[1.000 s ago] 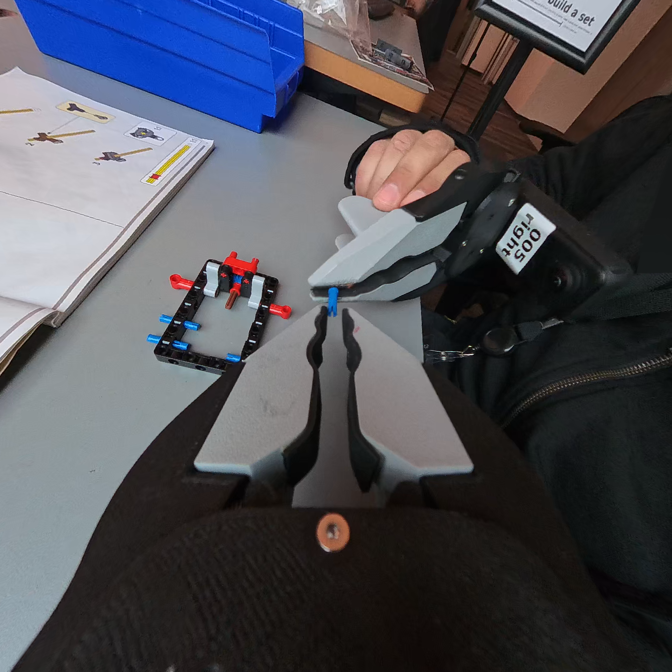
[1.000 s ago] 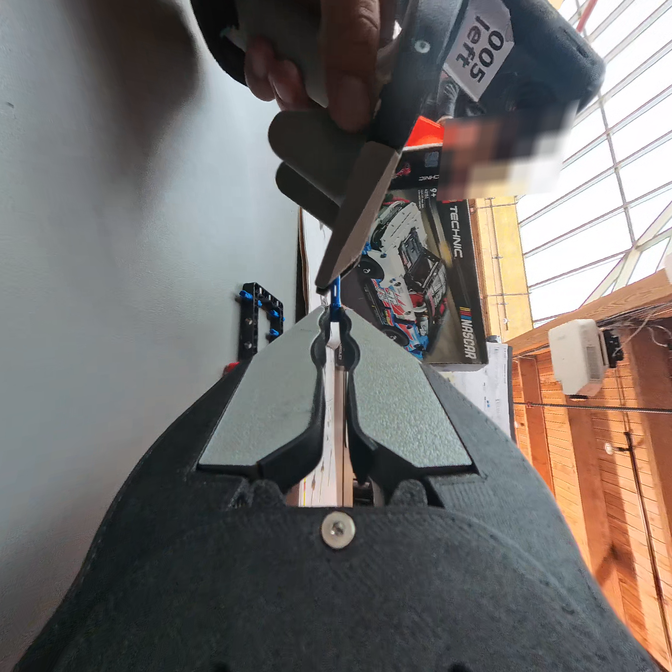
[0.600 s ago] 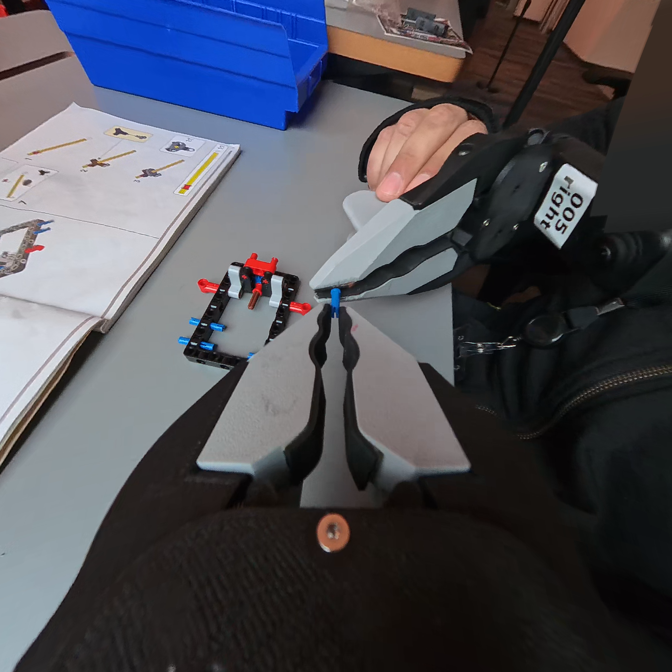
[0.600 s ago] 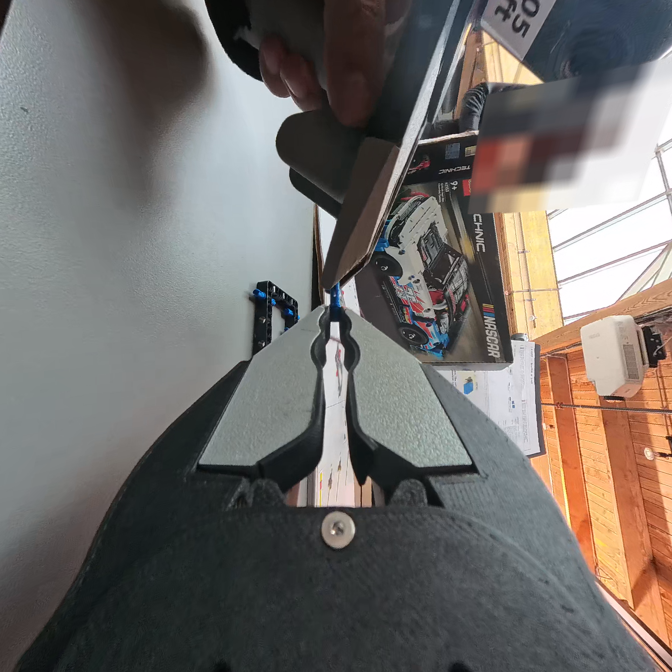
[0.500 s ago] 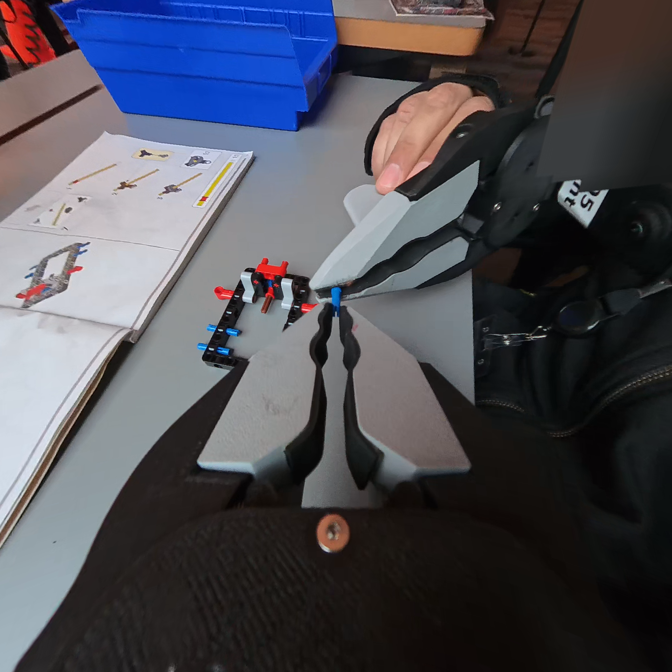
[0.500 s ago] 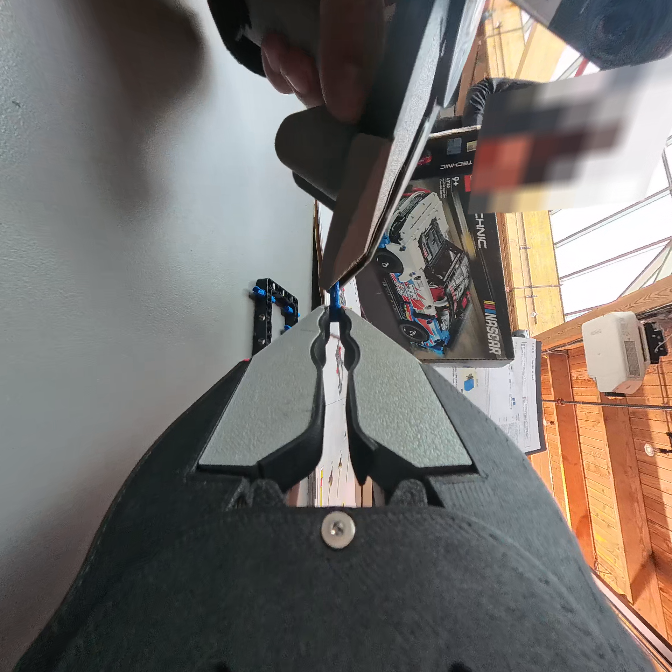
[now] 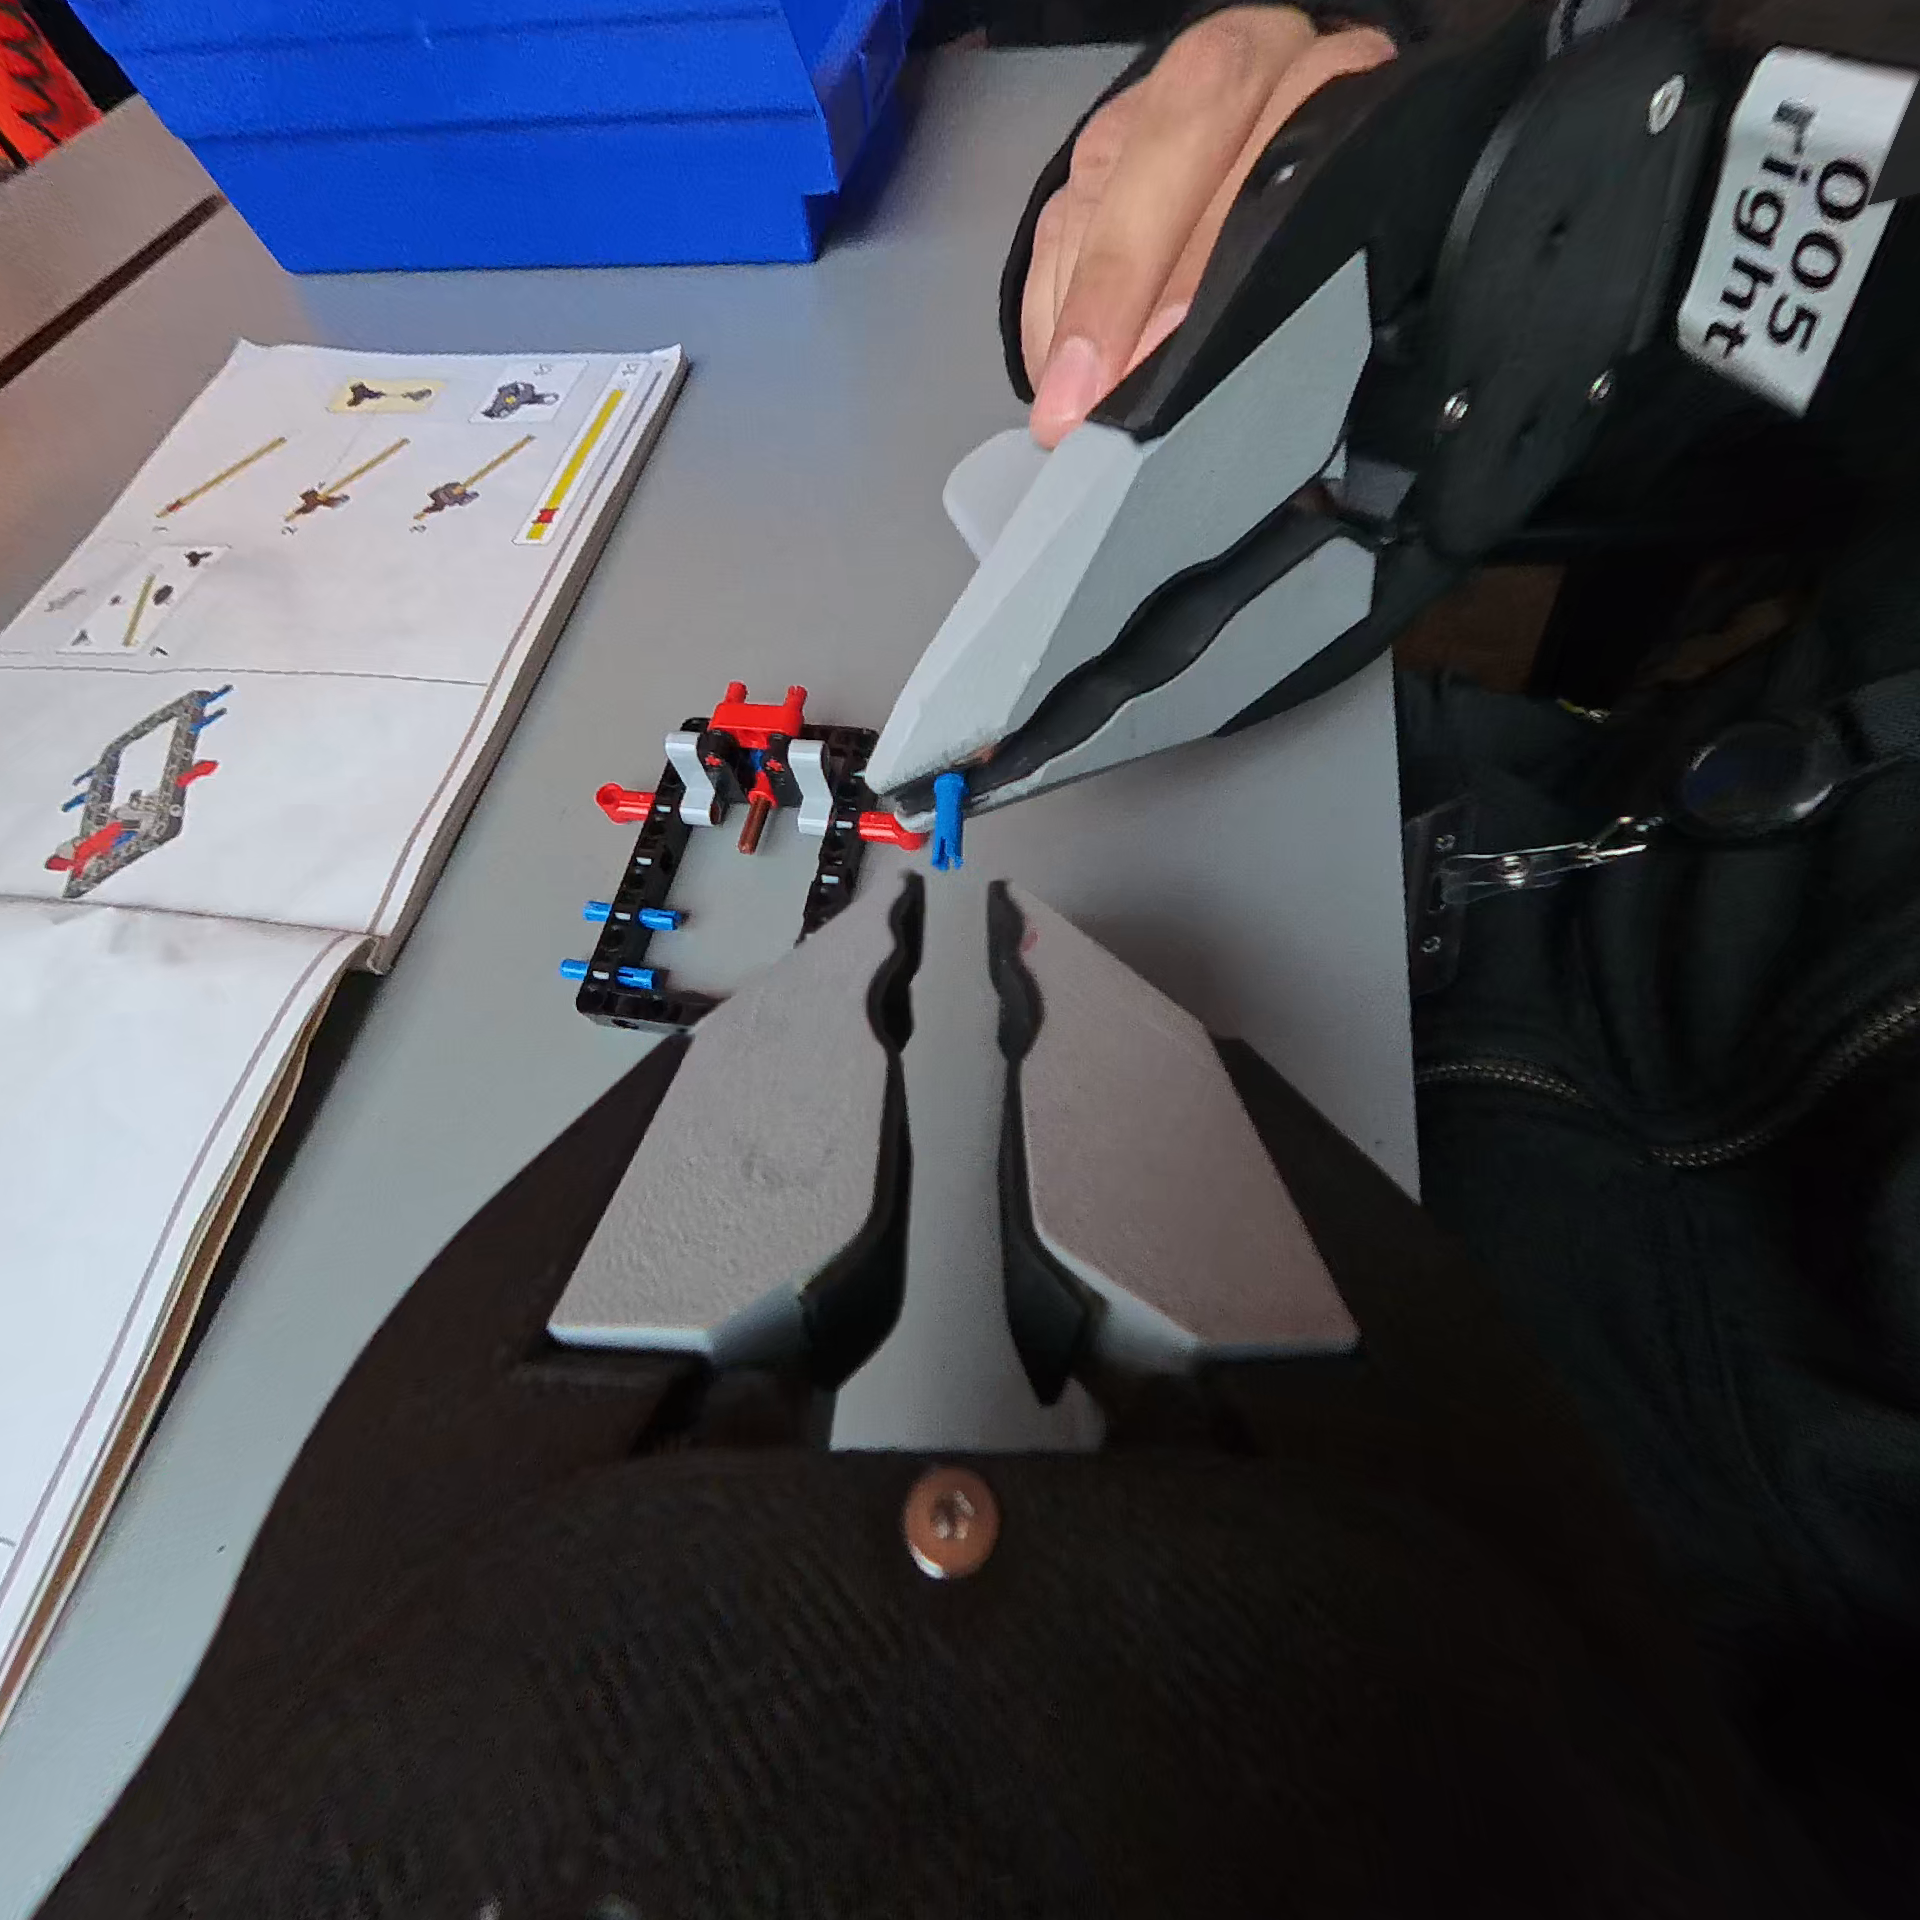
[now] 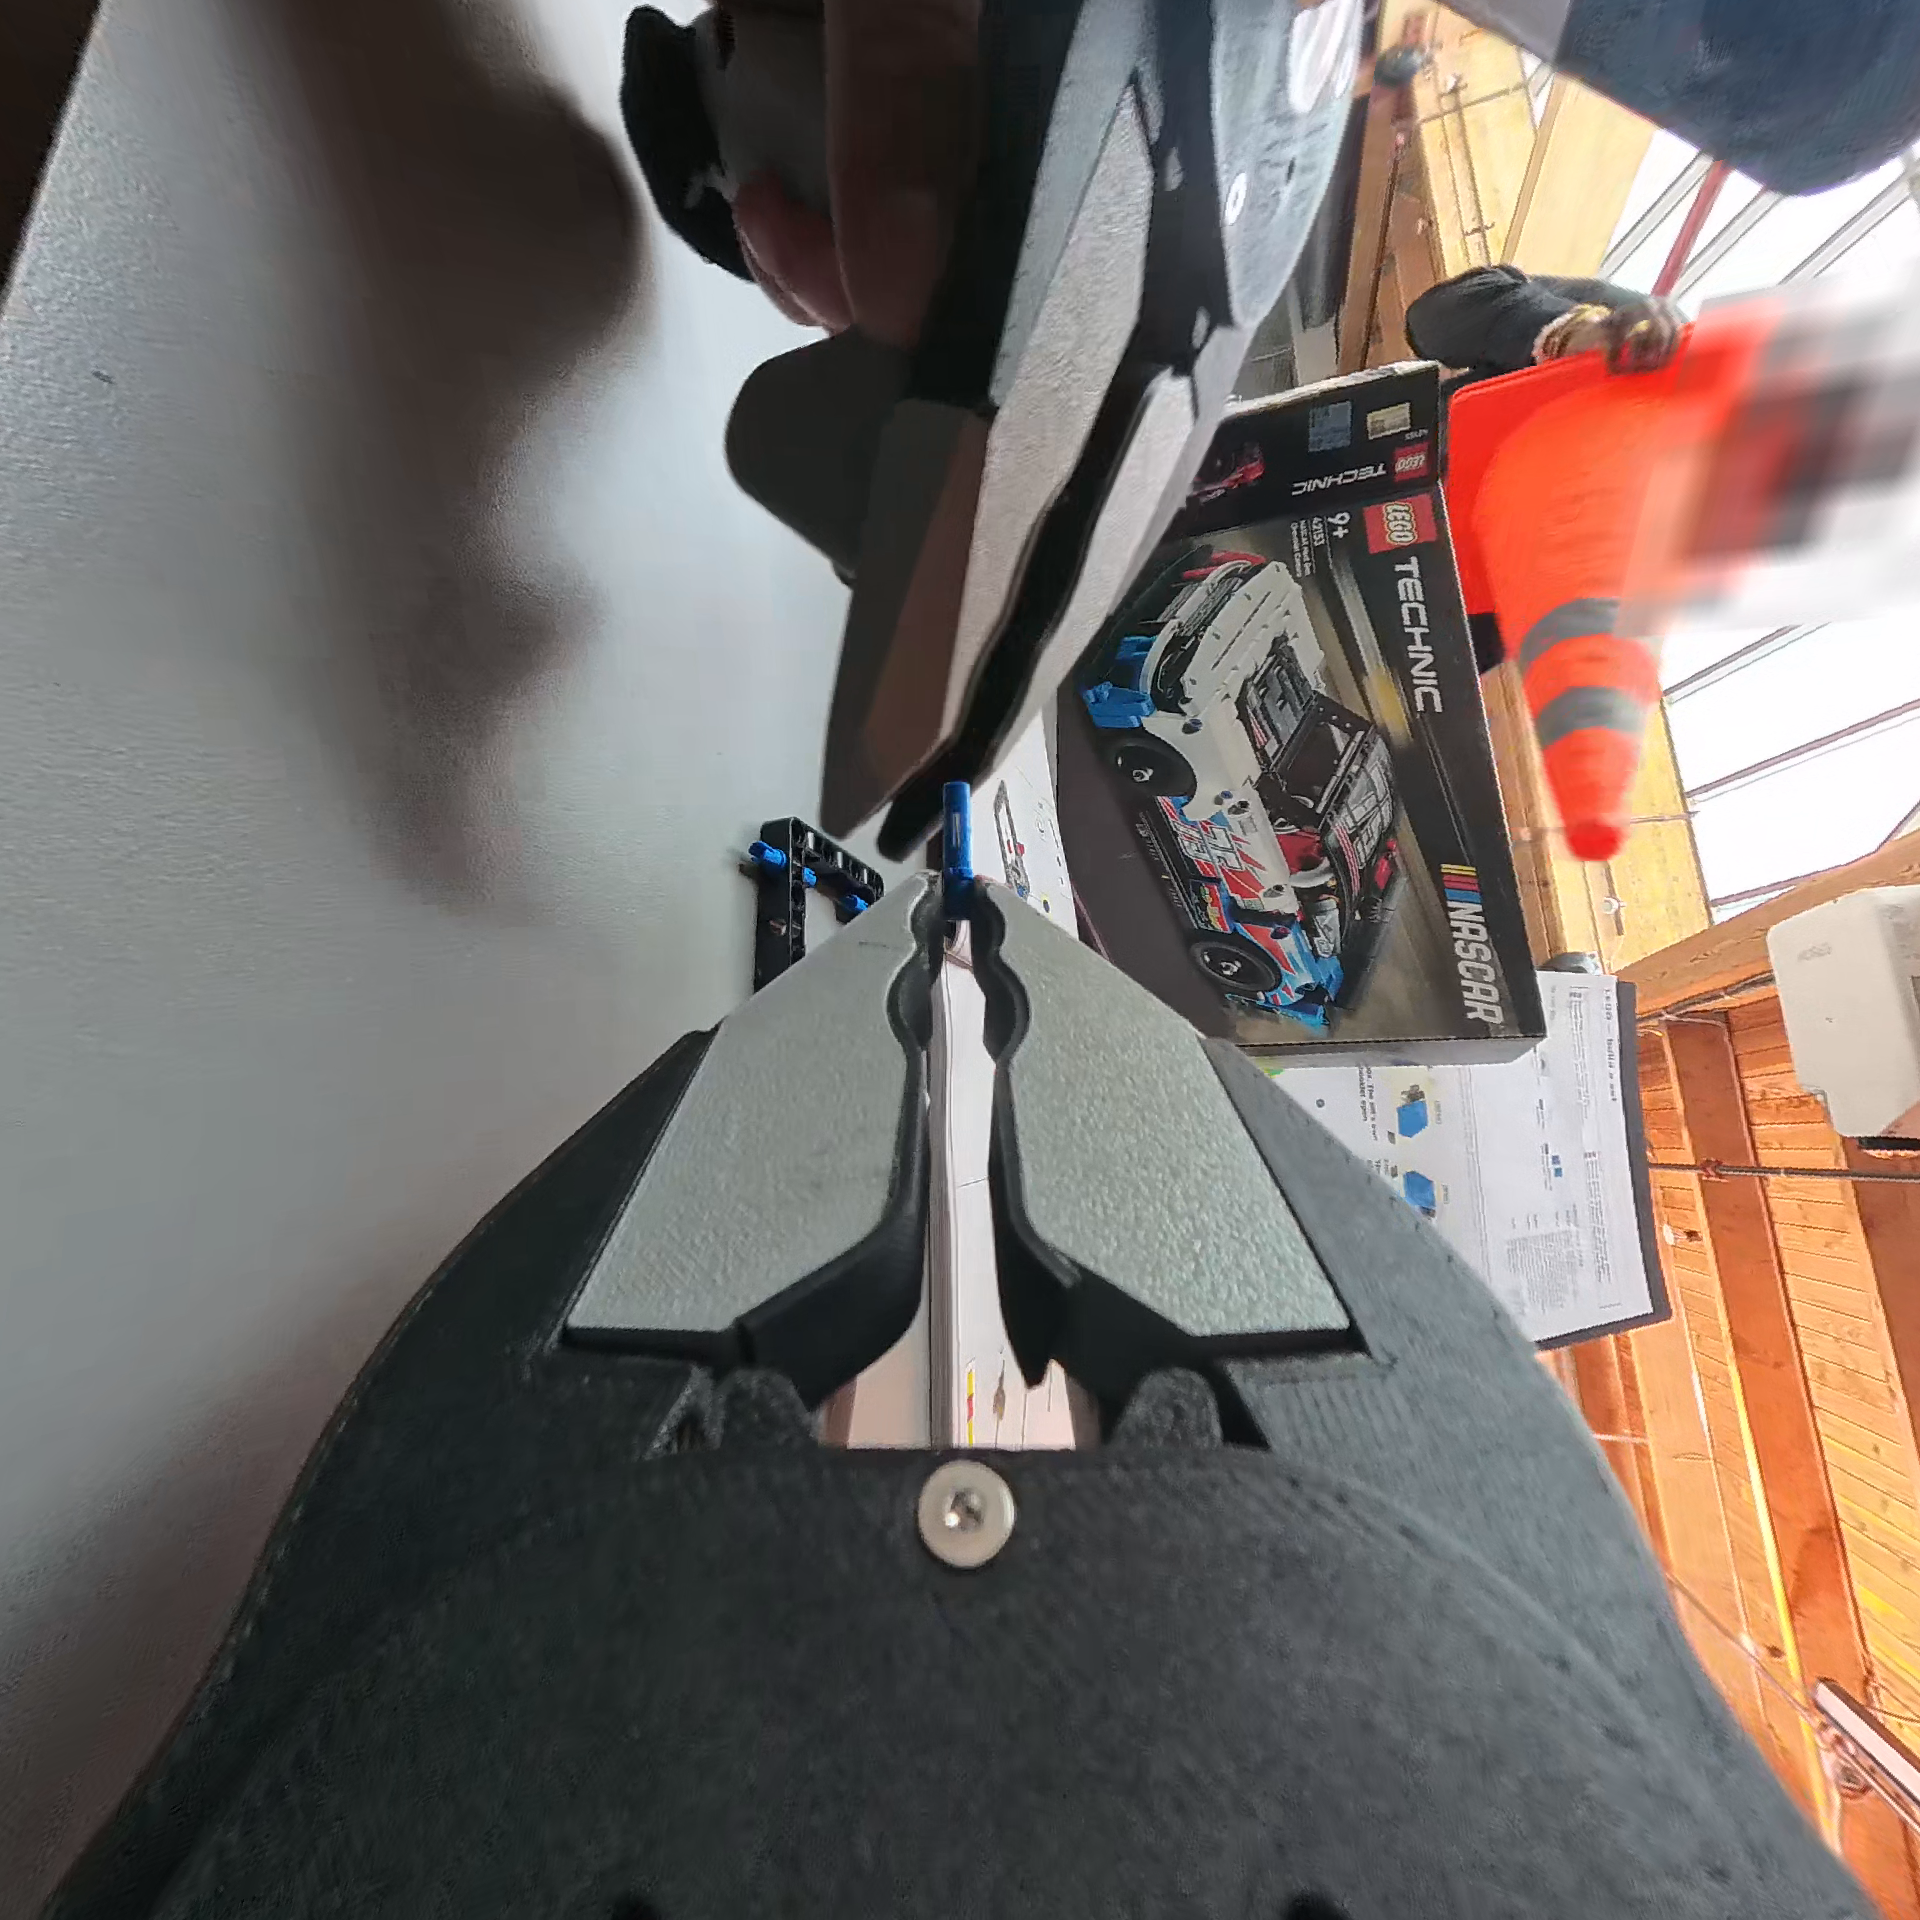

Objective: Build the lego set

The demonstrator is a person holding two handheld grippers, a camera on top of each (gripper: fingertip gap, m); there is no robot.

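At frame centre our right gripper [image 7: 940,805] pinches the small blue pin [image 7: 947,819] by one end; our left gripper [image 7: 951,891] sits narrowly open just below it. The pin could twist loose before reaching the black frame [image 7: 727,873] on the surface [image 7: 1195,883]

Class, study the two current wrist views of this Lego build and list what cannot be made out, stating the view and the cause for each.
- Black frame, left wrist view: its near right corner is hidden behind the left gripper.
- Same frame, right wrist view: mostly covered by the right gripper.
- Blue bin, left wrist view: contents cut off by the top edge.
- Blue pin: its clamped end is hidden between the right gripper's fingers.
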